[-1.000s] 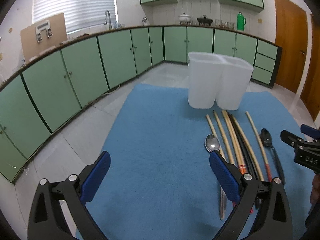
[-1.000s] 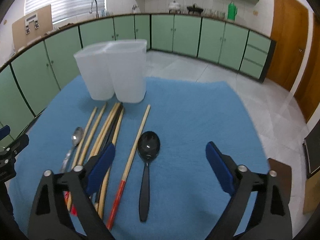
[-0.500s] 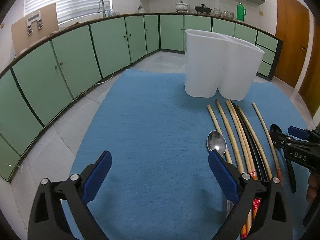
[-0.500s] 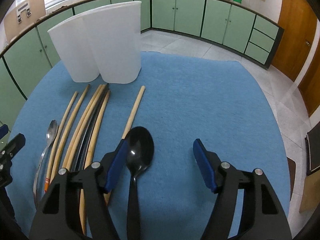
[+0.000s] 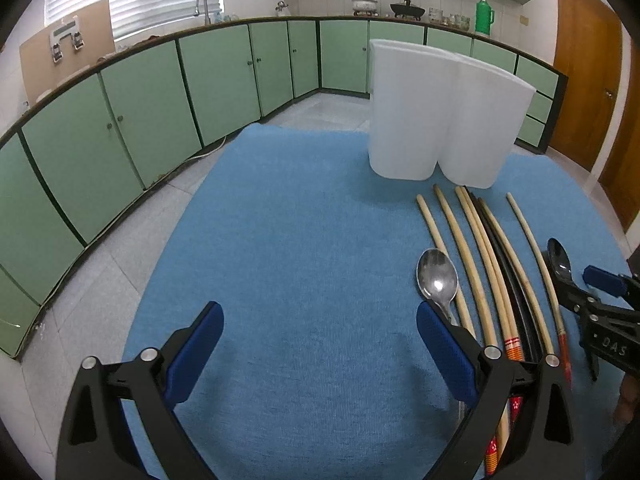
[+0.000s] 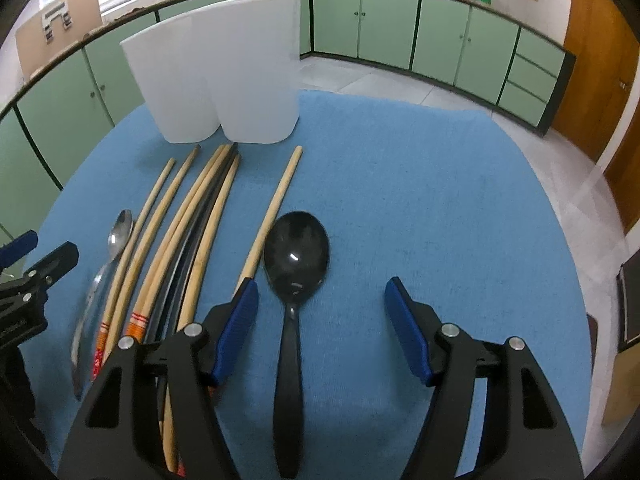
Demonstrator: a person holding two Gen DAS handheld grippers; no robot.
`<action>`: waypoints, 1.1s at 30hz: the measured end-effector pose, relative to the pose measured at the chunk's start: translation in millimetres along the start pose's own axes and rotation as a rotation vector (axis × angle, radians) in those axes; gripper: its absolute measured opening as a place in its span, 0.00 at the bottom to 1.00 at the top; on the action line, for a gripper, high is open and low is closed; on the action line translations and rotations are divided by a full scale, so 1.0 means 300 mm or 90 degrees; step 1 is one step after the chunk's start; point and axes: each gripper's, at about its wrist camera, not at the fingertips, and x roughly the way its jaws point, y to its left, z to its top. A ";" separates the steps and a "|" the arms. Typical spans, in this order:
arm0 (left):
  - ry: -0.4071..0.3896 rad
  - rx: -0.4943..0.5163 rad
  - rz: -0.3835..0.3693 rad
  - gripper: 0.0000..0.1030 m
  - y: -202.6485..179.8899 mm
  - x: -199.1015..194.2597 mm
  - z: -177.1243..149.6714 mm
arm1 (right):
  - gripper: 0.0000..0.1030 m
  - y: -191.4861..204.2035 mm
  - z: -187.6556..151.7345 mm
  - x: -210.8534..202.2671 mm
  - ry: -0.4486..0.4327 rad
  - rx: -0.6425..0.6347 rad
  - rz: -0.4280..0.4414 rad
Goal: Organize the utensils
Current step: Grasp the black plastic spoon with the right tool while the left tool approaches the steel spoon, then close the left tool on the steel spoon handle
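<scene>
Blue mat (image 6: 420,184): black spoon (image 6: 294,280) between right jaws.

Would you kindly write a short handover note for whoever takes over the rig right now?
Left gripper: open, holding nothing, low over the blue mat, its right finger next to the metal spoon.
Right gripper: open, straddling the handle of the black spoon, not closed yet.
Chopsticks lie in a row between the two spoons, tips toward the white two-compartment holder.
Done: no utensil seen sticking out of the holder.
Left: grip the black spoon, put it in the holder, then the rest.
</scene>
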 end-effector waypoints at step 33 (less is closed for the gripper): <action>0.058 0.040 -0.017 0.94 -0.036 0.089 0.025 | 0.34 -0.047 0.024 0.024 -0.022 0.025 0.007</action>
